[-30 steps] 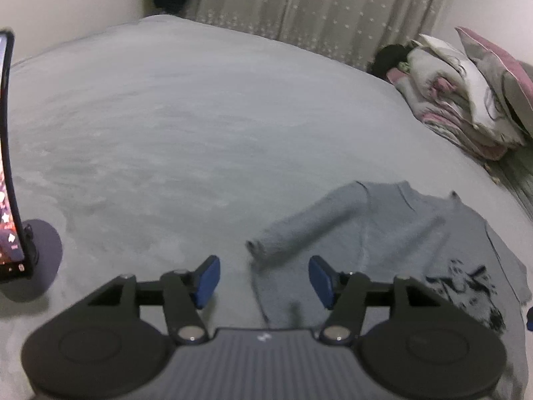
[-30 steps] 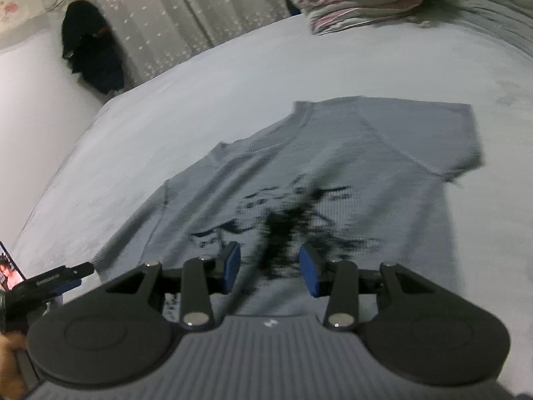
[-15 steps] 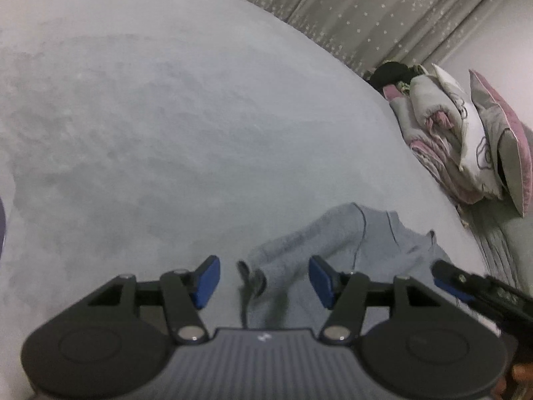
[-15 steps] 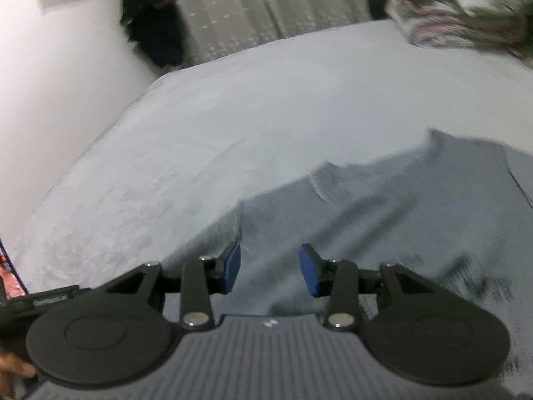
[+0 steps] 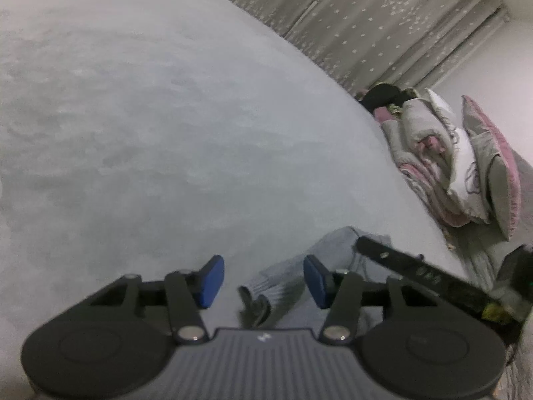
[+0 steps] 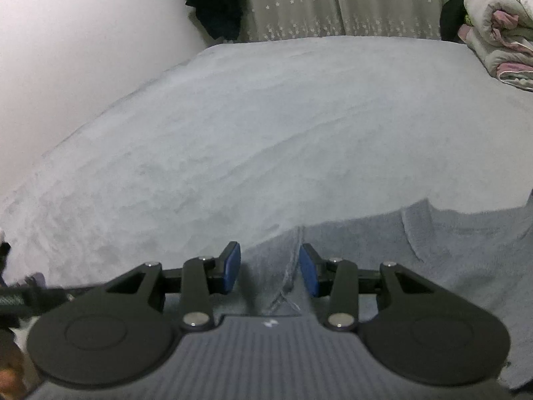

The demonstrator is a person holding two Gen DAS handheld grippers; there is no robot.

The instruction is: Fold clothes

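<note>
A grey sweater (image 6: 433, 250) lies flat on the pale grey bed (image 6: 266, 133). In the left wrist view its sleeve (image 5: 293, 266) runs toward me, and the cuff lies between the blue pads of my left gripper (image 5: 263, 281). Its jaws are closing, and a gap still shows on each side of the cuff. My right gripper (image 6: 269, 270) hovers open over the shoulder seam, with cloth below its pads and nothing pinched. One black finger (image 5: 399, 266) of the right gripper crosses the sweater just right of my left one.
Folded quilts and pillows (image 5: 449, 173) are stacked at the bed's far right (image 6: 499, 33). Star-patterned curtains (image 5: 383, 26) hang behind the bed. Dark clothing (image 6: 216, 6) hangs in the corner beside a white wall (image 6: 66, 50).
My left gripper dropped onto the sleeve cuff, rolled, and its jaws narrowed. My right gripper swung left from the black chest print to the shoulder seam, close beside the left one.
</note>
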